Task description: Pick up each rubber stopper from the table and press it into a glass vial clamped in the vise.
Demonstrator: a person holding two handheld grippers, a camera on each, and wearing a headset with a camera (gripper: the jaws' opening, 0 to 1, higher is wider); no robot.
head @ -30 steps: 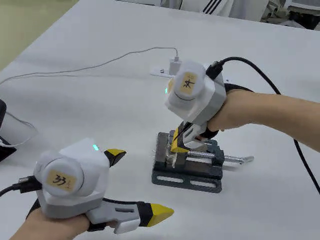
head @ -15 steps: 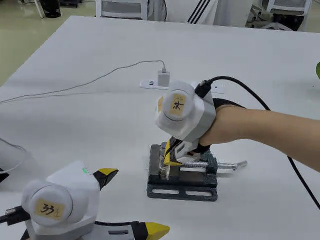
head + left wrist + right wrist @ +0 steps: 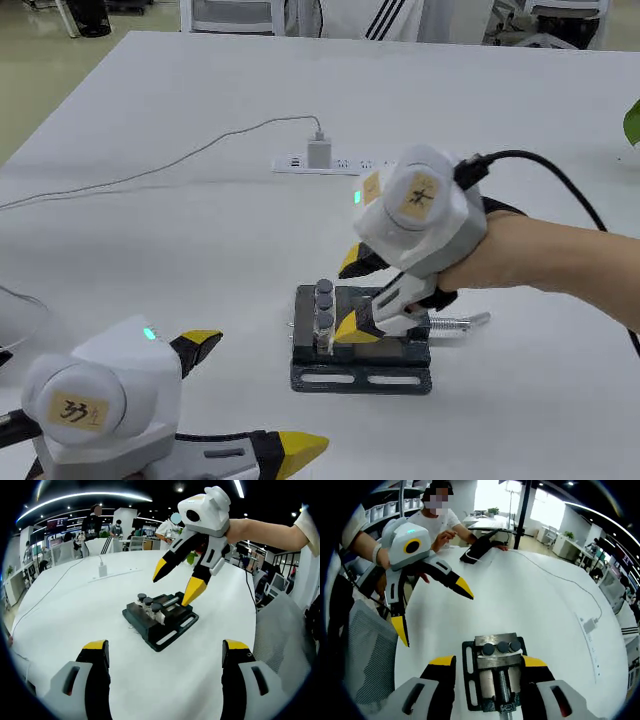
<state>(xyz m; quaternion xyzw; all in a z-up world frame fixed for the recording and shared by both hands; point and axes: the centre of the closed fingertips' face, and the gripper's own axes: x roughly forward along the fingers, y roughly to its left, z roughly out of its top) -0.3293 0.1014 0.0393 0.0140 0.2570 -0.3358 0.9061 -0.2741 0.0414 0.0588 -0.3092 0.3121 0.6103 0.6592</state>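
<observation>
A dark vise (image 3: 362, 378) stands mid-table and clamps three glass vials (image 3: 324, 303) in a row, each capped by a dark rubber stopper. My right gripper (image 3: 352, 295) hovers open just right of the vials, one yellow tip on either side of the row's line, touching nothing. From its own view the vials (image 3: 498, 648) and the vise (image 3: 469, 680) lie between its open jaws (image 3: 489, 662). My left gripper (image 3: 252, 393) is open and empty at the near left. In its view the vise (image 3: 170, 632) and the right gripper (image 3: 176, 579) sit ahead of the open left gripper (image 3: 165, 650).
A white power strip with a charger (image 3: 320, 158) lies behind the vise, and its cable (image 3: 150, 170) trails off to the left. A person sits across the table by a dark flat device (image 3: 482, 545). White tabletop stretches around the vise.
The right gripper has come up and to the right off the vise, and its jaws now stand apart. The stoppered vials have come into sight. My head view has shifted.
</observation>
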